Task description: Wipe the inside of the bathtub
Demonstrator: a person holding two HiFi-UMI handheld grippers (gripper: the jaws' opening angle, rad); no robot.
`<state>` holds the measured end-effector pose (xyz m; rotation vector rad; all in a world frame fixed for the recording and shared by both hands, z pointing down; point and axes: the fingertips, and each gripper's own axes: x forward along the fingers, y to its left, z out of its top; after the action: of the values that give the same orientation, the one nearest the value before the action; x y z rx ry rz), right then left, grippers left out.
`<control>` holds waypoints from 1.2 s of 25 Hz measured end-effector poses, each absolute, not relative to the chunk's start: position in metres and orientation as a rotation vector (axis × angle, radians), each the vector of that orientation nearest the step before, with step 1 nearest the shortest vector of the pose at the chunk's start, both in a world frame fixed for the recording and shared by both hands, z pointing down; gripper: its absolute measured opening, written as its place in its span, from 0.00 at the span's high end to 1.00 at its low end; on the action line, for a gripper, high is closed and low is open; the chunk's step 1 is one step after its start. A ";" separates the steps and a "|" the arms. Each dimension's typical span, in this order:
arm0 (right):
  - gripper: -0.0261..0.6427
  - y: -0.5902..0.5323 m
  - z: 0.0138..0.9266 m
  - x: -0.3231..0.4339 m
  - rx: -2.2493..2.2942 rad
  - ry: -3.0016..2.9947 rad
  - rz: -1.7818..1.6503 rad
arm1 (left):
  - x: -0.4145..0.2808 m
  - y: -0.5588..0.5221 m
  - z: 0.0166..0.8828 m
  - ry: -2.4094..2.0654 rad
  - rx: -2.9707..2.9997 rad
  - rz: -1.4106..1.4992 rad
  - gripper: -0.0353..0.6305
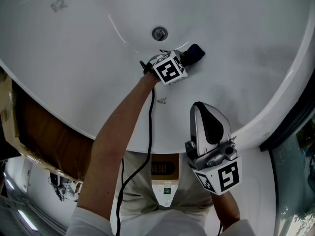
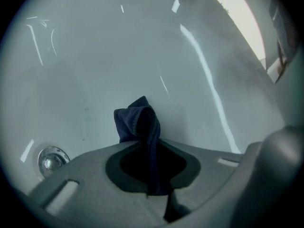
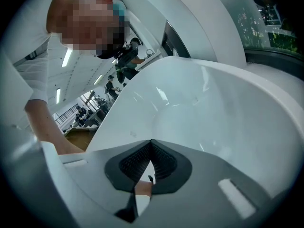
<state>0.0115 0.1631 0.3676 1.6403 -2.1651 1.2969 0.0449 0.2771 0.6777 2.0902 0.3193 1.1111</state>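
**Spotter one:** Your left gripper (image 1: 186, 59) is down on the floor of the bathtub (image 1: 246, 48), just beside the drain (image 1: 159, 33). Its jaws are pinched together on the dark blue cloth (image 2: 142, 122).

**Spotter two:** In your left gripper view the fabric runs down as a narrow strip through the dark gap between the jaws. Past the tips it bunches into a folded hump against the white tub. The drain sits low and to the left of that hump.

**Spotter one:** From your head view, the cloth pokes out of the jaws on the right of the drain, a small dark wad. It is the one dark thing on the pale enamel.

**Spotter two:** The cloth looks soft, with a fine ribbed weave, and it is doubled over on itself at the top. Whether it is wet you cannot tell.

**Spotter one:** Your right gripper (image 1: 202, 111) is held well apart from the drain, up over the tub's near rim. Its jaws are closed tip to tip with nothing between them.
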 end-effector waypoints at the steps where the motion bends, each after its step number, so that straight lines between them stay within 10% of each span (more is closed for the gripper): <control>1: 0.96 0.162 0.366 0.012 1.642 -2.167 1.293 | 0.045 0.278 0.673 0.324 2.093 1.107 0.87; 30: 0.96 0.152 0.312 0.028 1.633 -2.231 1.237 | 0.060 0.331 0.534 0.410 2.089 0.961 0.87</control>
<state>0.0284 0.1523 0.3119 1.6332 -2.2306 1.2368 0.0601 0.3311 0.5344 2.0890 0.4097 0.9609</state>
